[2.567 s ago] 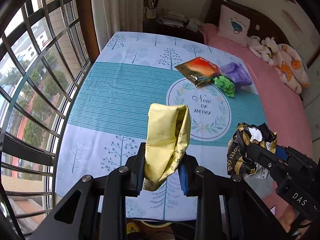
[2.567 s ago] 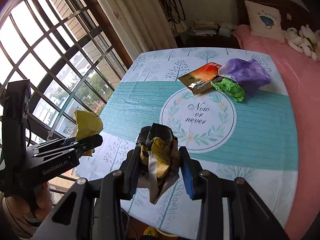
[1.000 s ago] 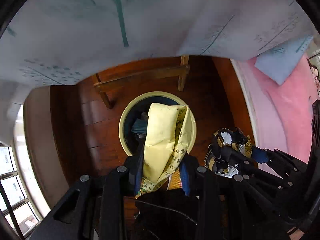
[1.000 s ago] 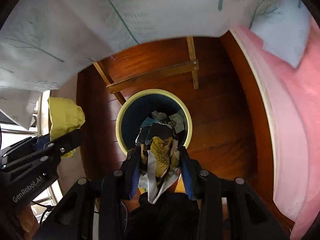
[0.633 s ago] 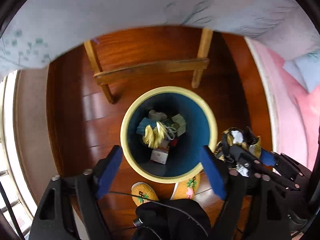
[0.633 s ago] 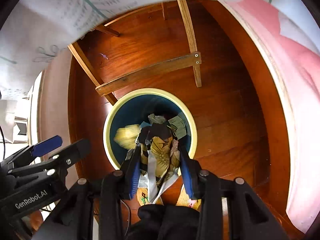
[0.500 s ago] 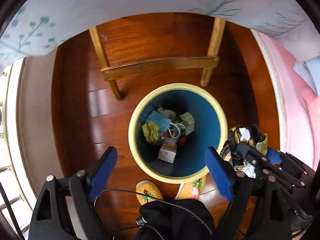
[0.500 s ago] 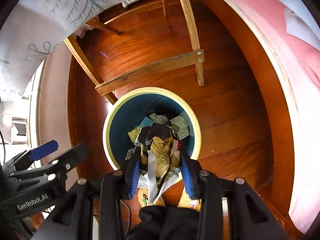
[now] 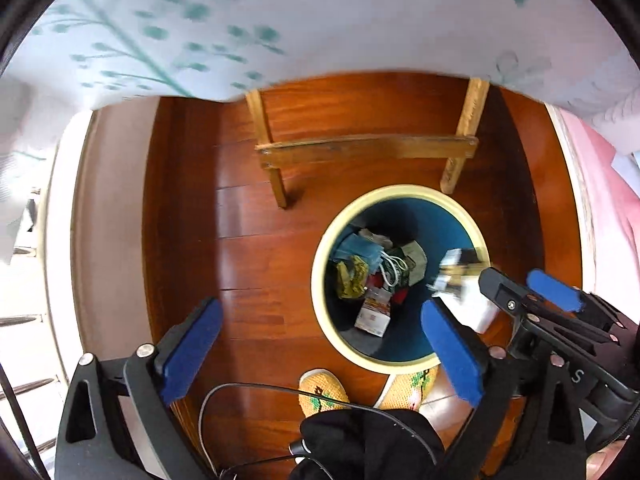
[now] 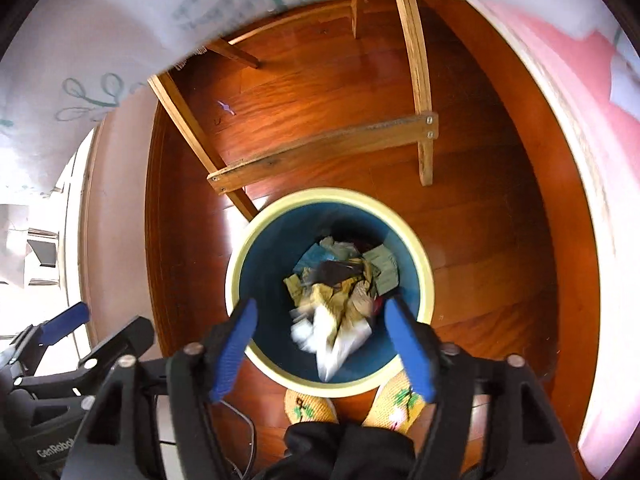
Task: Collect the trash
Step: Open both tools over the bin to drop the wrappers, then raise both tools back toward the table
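Your left gripper (image 9: 320,344) is spread wide with nothing between its blue pads (image 9: 188,352); it hangs over the wood floor (image 9: 248,240), off to the window side of the trash bin (image 9: 320,264). Your right gripper (image 10: 326,344) is also wide open, pointed straight down into the bin, holding nothing. The crumpled black-and-gold wrapper (image 10: 336,320) is loose between the right fingers, touching neither pad, blurred, white scraps trailing at its lower end, over the bin's mouth. In the left wrist view that same wrapper (image 9: 456,276) shows as a blurred smear just inside the bin's rim, beside the right gripper's tip.

The bin is round, cream rim, dark blue inside (image 10: 272,272), standing on the floor just in front of the table's wooden crossbar (image 9: 368,148). At the bottom of the bin: a yellow wrapper (image 9: 352,276), a blue packet (image 9: 356,250), a coil of white cord (image 9: 390,268), a small printed box (image 9: 372,316), other scraps too jumbled to name.

Your yellow knitted slippers (image 10: 308,406) sit right against the bin's near edge. The tree-print tablecloth (image 9: 280,20) hangs over the far side of the bin, and pink bedding (image 10: 592,128) runs along the side of the bin away from the window
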Motion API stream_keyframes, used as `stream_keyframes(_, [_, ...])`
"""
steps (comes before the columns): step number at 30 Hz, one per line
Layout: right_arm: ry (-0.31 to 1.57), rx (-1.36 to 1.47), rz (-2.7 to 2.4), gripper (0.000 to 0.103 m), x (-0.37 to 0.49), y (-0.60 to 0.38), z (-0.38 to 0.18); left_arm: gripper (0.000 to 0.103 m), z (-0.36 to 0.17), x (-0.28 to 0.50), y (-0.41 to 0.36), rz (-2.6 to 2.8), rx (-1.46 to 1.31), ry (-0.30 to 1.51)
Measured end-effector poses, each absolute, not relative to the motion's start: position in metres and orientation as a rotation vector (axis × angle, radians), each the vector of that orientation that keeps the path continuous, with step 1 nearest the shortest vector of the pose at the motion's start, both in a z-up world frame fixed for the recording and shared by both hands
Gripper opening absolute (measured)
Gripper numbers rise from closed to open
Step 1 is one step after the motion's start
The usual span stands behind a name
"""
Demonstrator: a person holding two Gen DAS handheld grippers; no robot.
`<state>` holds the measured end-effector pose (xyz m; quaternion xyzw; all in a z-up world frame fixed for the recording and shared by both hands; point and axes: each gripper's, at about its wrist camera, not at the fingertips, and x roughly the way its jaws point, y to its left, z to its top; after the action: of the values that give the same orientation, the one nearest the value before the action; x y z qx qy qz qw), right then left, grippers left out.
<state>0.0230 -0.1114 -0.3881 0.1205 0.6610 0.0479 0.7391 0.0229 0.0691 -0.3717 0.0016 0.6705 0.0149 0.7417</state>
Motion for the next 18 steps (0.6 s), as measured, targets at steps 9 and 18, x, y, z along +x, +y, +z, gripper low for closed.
stream_keyframes(9, [1.441,0.257,0.105,0.078,0.018,-0.108,-0.345,0.101,-0.326,0.020,0.082,0.050,-0.011,1.443])
stream_keyframes(18, [1.425,0.248,0.116,0.079,-0.005,-0.112,-0.269,0.101,-0.250,0.005,0.077,0.002,0.018,1.417])
